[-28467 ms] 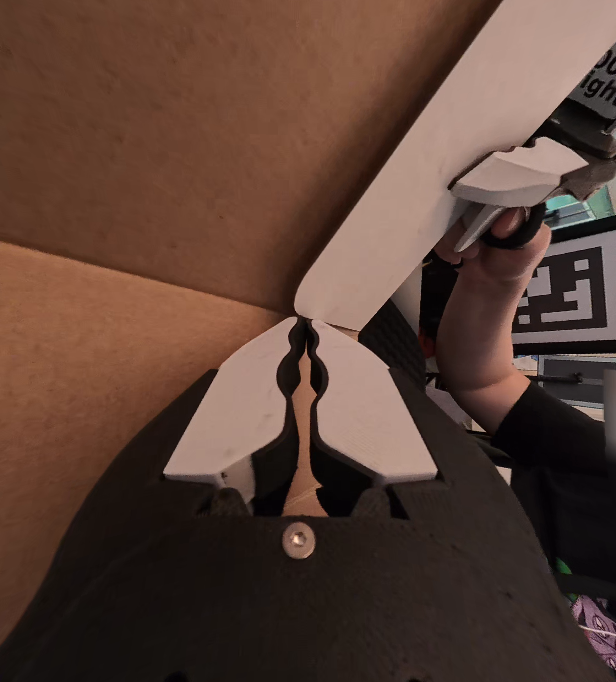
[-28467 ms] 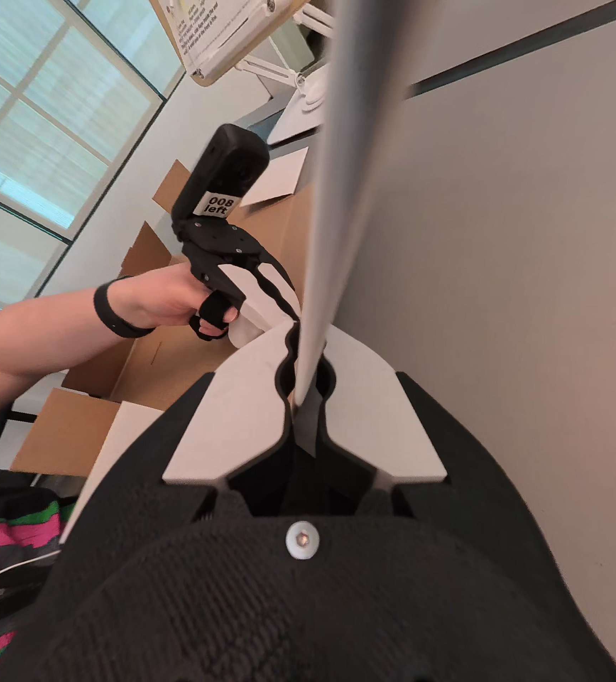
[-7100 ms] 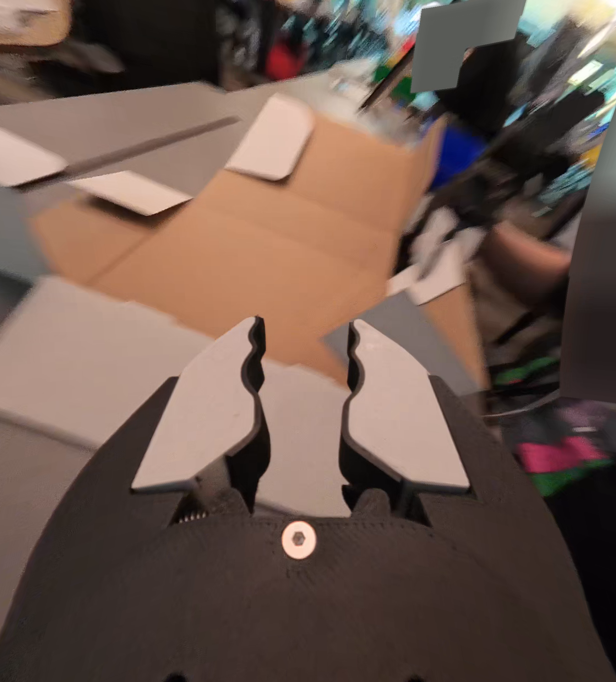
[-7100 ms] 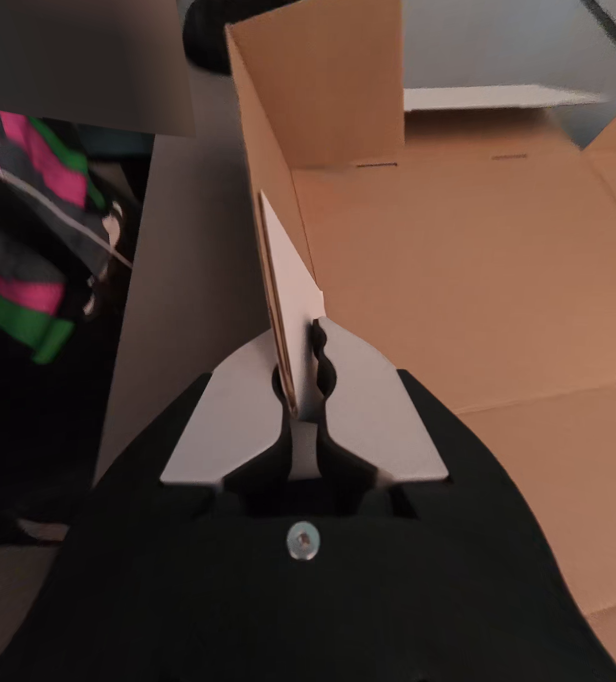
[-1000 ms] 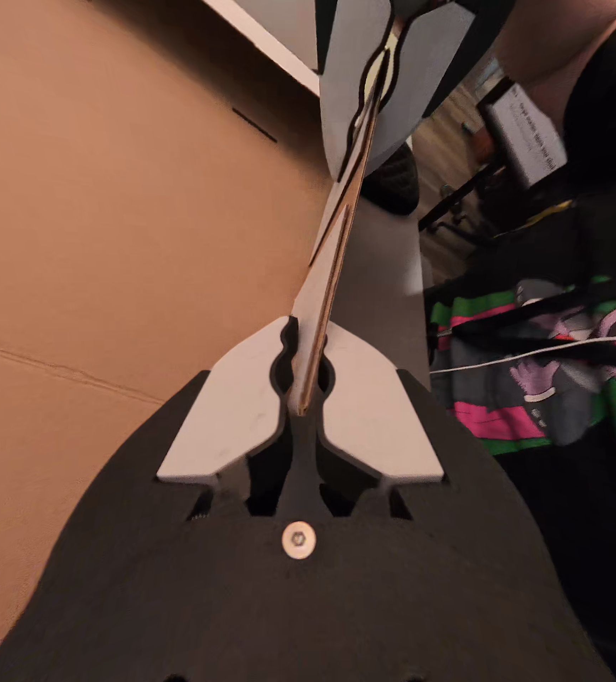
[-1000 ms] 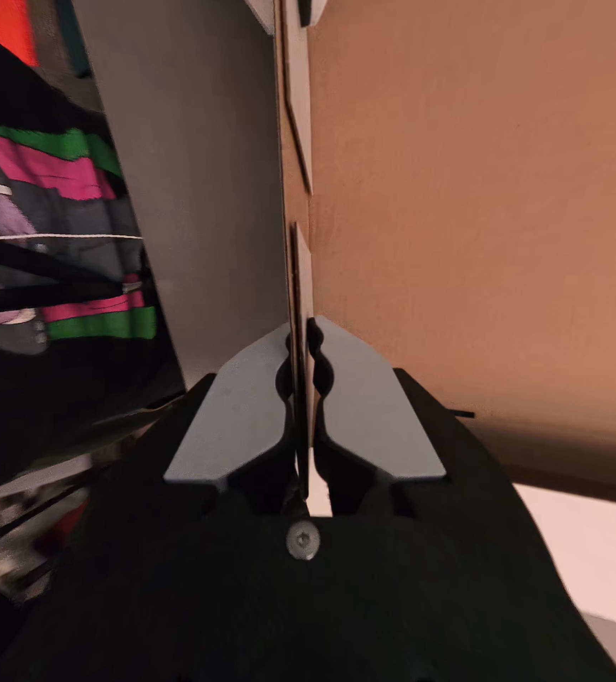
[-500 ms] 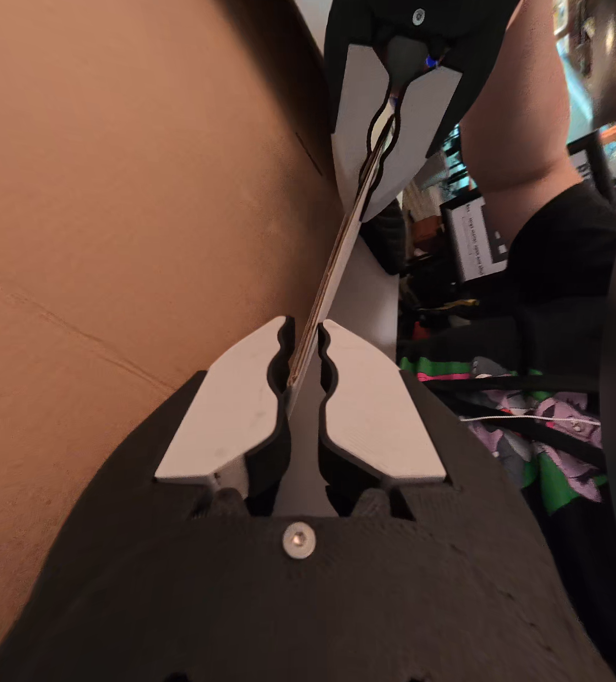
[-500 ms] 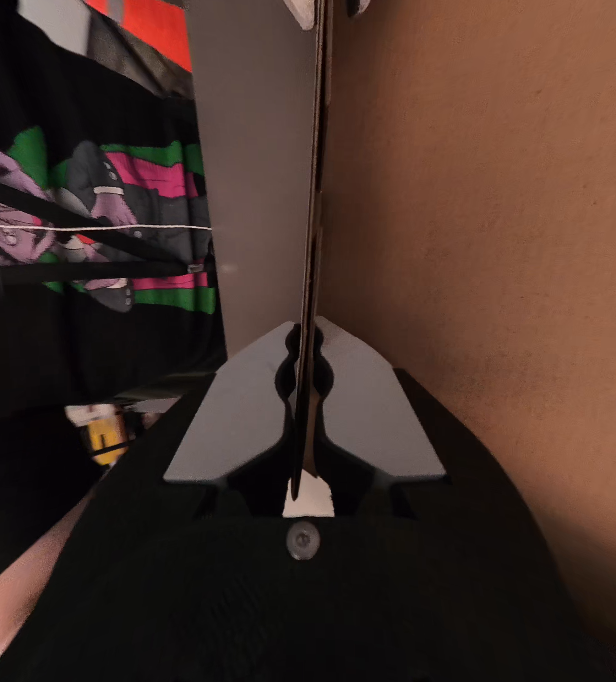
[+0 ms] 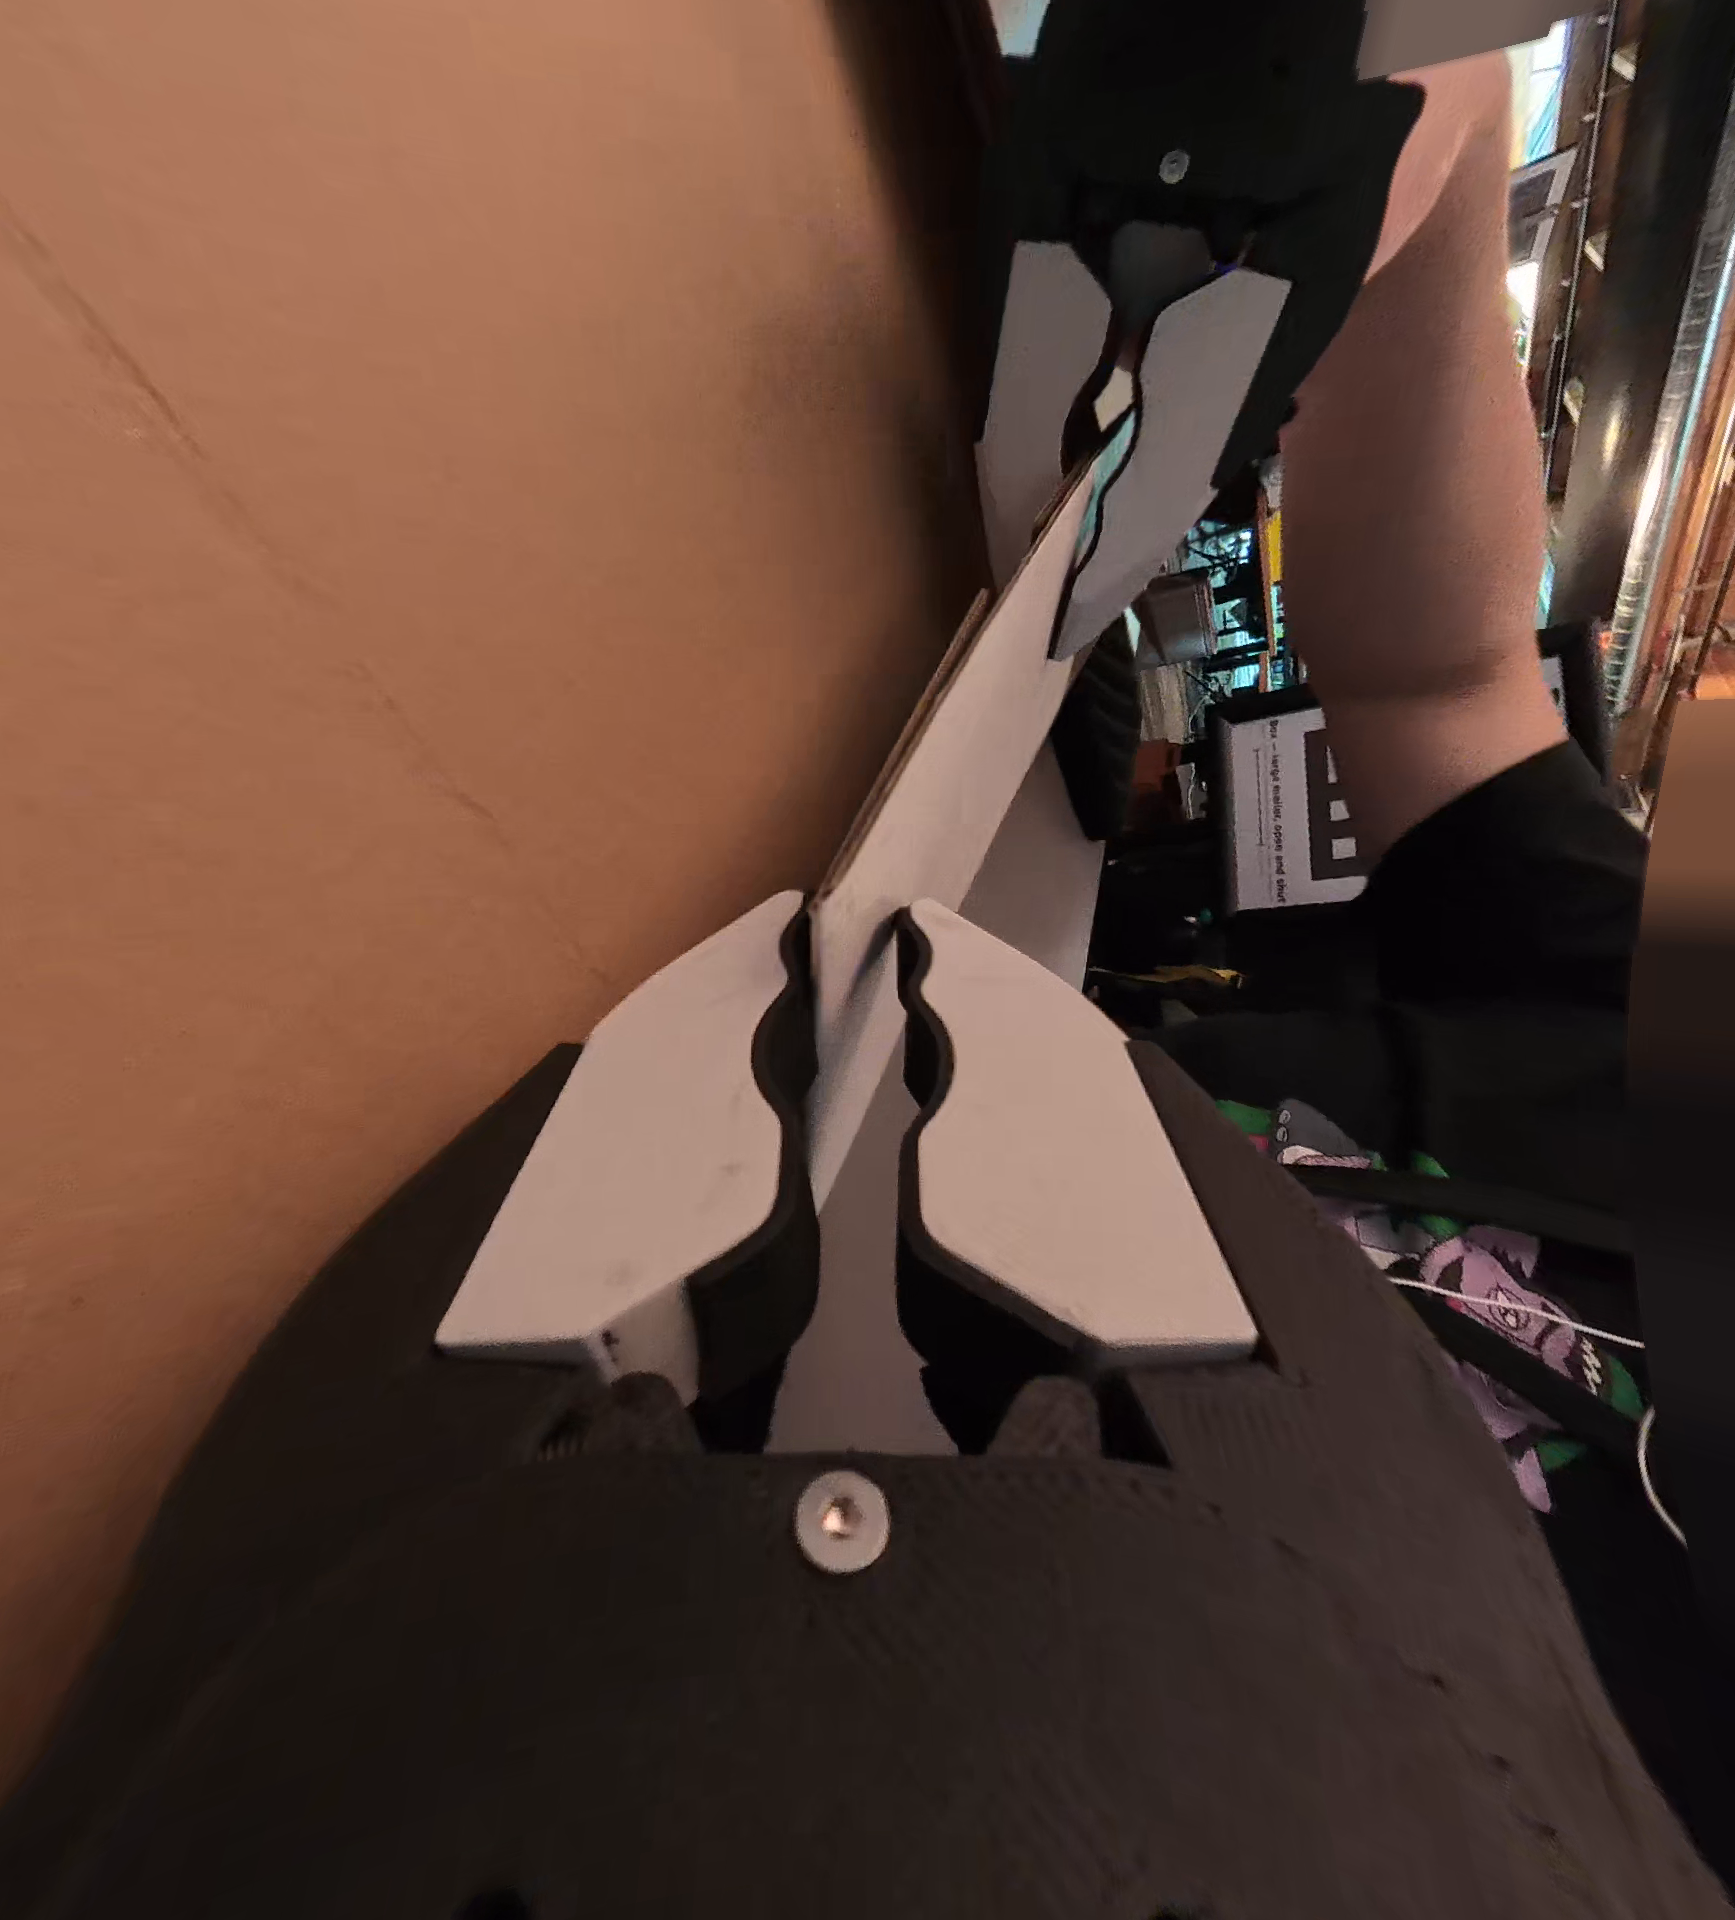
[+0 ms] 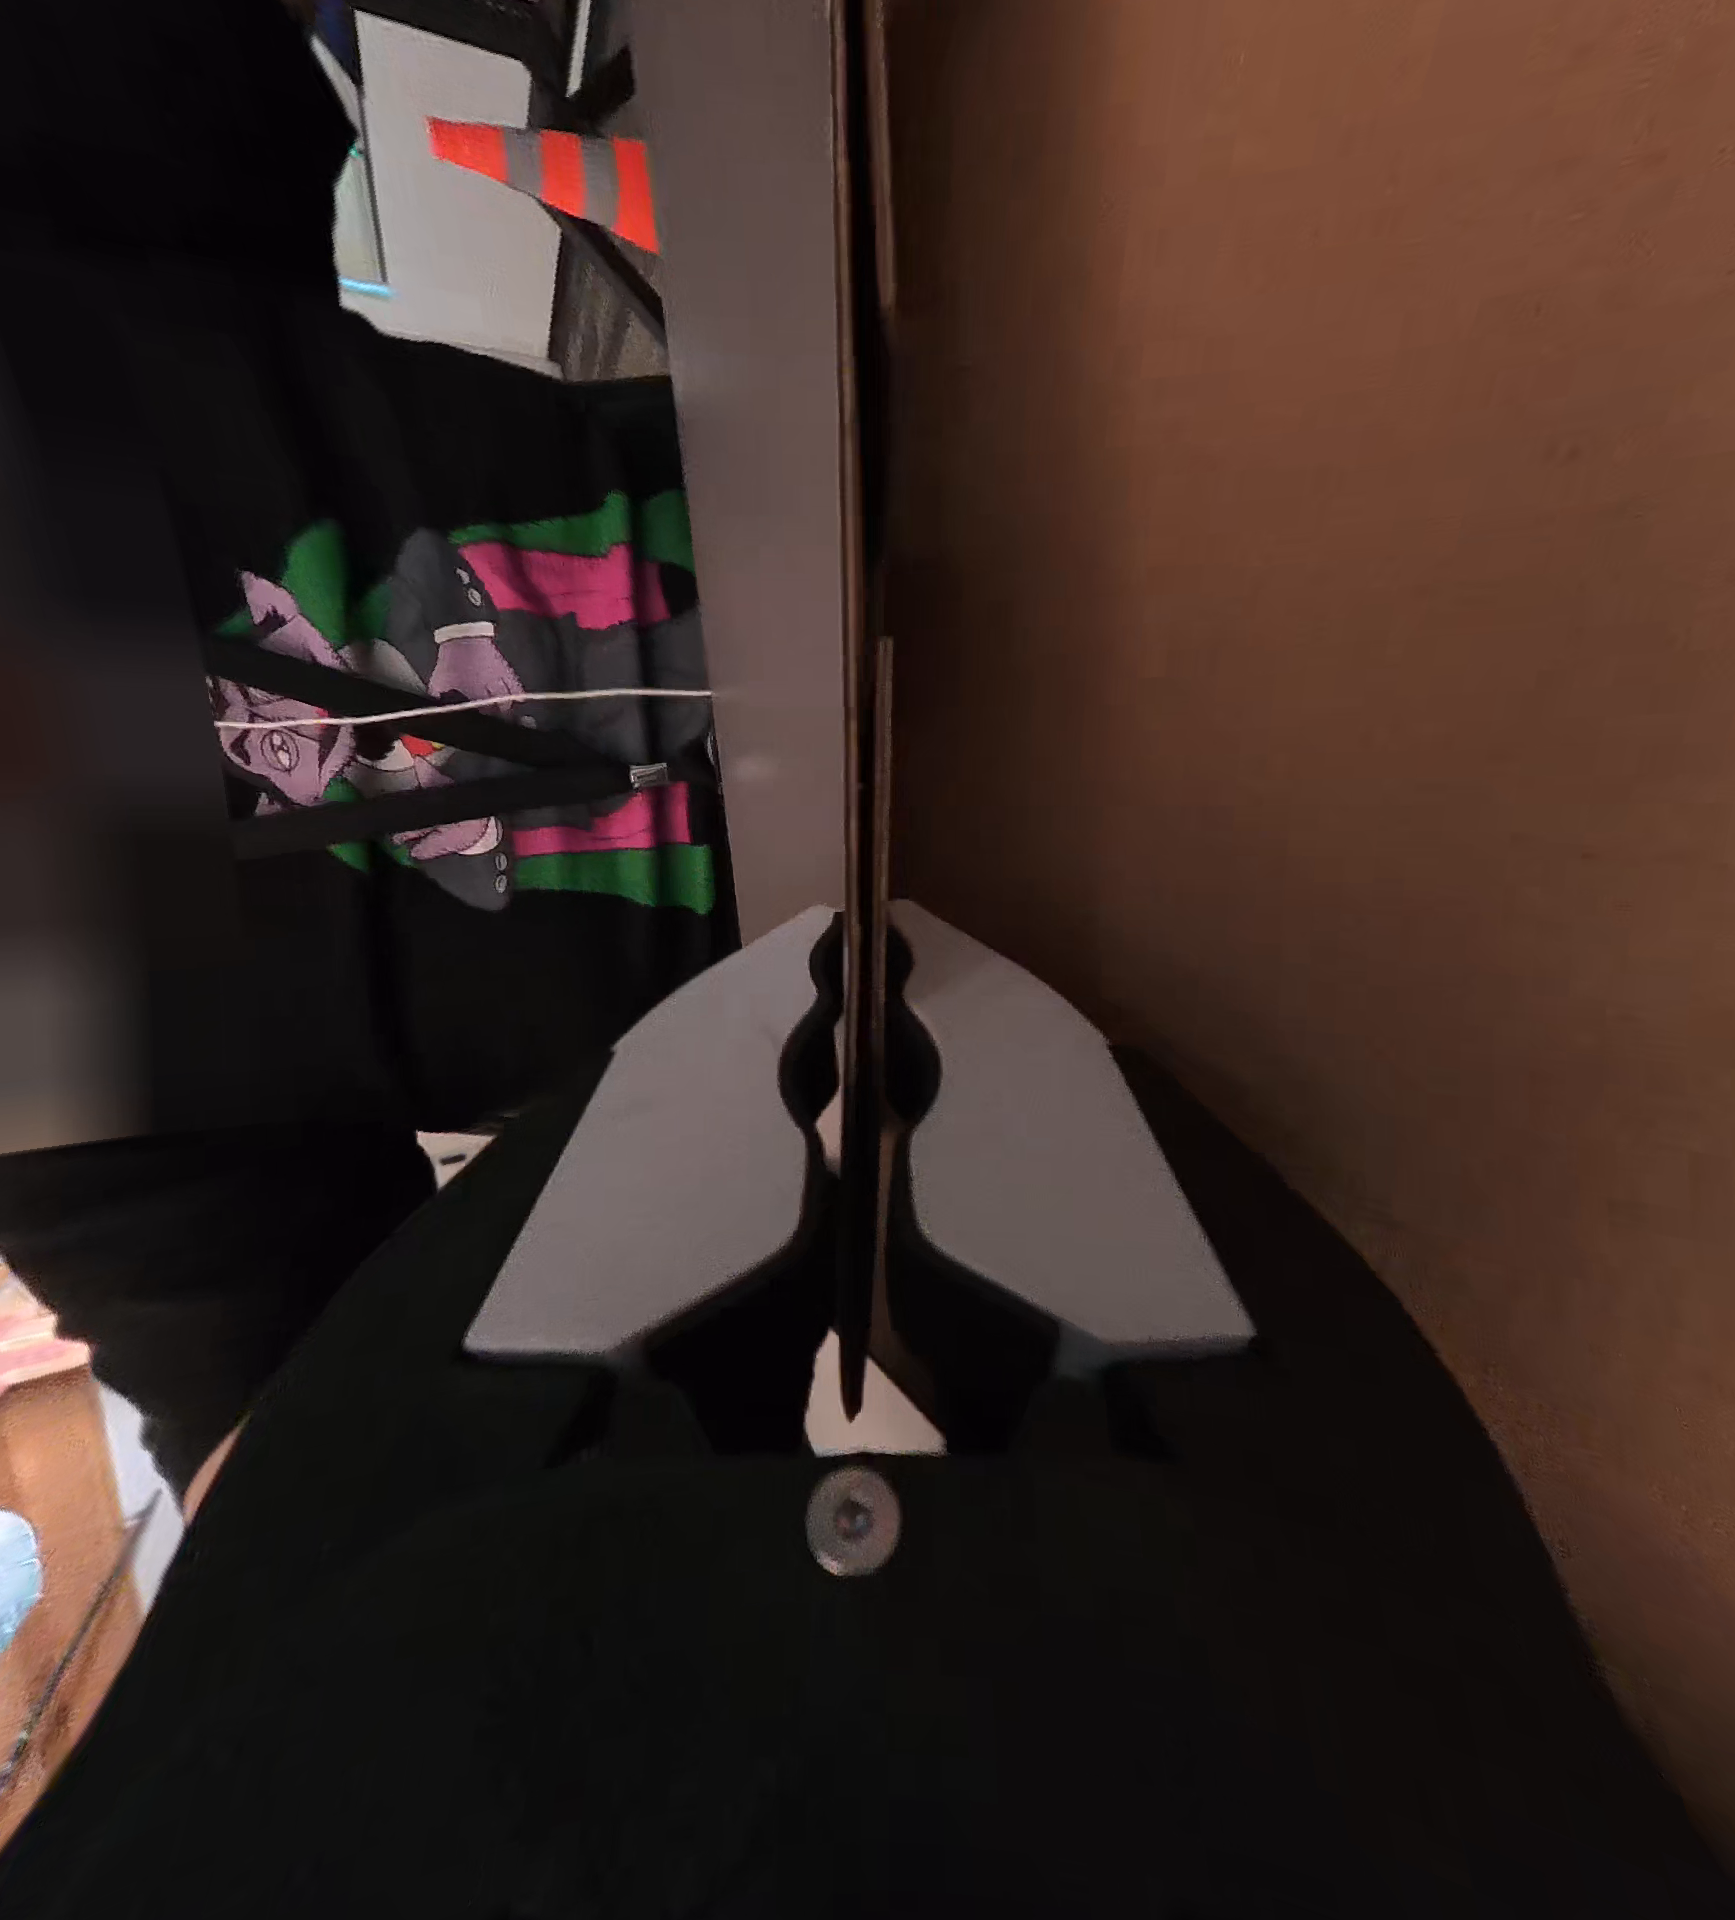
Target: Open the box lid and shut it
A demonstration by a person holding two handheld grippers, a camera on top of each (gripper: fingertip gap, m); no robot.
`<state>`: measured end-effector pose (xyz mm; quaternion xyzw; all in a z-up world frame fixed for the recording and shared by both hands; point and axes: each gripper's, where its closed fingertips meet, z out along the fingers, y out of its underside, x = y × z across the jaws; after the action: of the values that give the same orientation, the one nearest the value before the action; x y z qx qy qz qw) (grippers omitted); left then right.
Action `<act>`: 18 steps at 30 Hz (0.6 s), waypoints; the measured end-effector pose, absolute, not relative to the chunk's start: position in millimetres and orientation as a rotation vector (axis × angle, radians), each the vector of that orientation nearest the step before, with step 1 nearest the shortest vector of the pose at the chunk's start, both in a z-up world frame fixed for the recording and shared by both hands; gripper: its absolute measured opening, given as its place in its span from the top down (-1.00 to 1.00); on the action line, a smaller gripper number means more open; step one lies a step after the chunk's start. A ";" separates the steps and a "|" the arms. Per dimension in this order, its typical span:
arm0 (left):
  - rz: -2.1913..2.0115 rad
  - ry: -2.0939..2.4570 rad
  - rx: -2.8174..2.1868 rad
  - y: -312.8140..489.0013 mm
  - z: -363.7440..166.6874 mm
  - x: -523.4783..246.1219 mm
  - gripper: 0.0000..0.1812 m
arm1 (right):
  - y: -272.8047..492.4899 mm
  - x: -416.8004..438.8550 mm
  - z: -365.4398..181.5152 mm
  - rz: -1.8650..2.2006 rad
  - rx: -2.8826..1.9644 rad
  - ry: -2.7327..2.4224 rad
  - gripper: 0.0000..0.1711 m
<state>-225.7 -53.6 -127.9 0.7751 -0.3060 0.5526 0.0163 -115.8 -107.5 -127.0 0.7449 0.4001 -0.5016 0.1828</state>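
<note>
The brown cardboard lid [image 9: 375, 623] is raised and fills the left of the left wrist view and the right of the right wrist view [image 10: 1362, 727]. Its narrow front flap [image 9: 956, 790], pale on the outside, runs between both grippers. My left gripper [image 9: 855, 920] is slightly open, with the flap loose between its fingers and leaning on the left one. My right gripper [image 10: 865, 914] is shut on the flap's edge [image 10: 858, 520]. It also shows at the top of the left wrist view [image 9: 1102, 447], at the flap's far end.
A person's torso in a black shirt with a coloured print [image 9: 1465, 1278] is close on the right and also shows in the right wrist view [image 10: 530, 727]. A bare arm [image 9: 1414, 468] reaches to the right gripper. A white sign card [image 9: 1289, 810] stands behind. A red-striped panel [image 10: 572, 177] is far off.
The lid has swung up further. My left gripper, shut on the flap a second ago, has opened a little. My right gripper has kept its hold.
</note>
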 end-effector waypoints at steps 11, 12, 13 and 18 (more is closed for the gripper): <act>1.753 -1.596 2.971 -42.2 -43.2 -281.5 0.69 | -109.1 -134.7 -117.3 -1.423 2.269 1.175 0.94; 1.746 -1.708 2.994 -52.6 -35.6 -285.2 0.70 | -111.1 -140.2 -116.6 -1.422 2.282 1.170 0.94; 1.711 -1.802 3.024 -63.5 -32.8 -288.1 0.69 | -112.7 -147.0 -115.4 -1.422 2.299 1.165 0.94; 1.406 -1.998 3.222 -102.4 -51.5 -297.8 0.42 | -113.5 -197.3 -106.1 -1.479 2.463 1.010 0.86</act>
<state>-297.8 -102.4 -51.5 0.7172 -0.4448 0.3130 -0.4358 -197.3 -113.5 -106.1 0.8079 0.3313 -0.4851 0.0480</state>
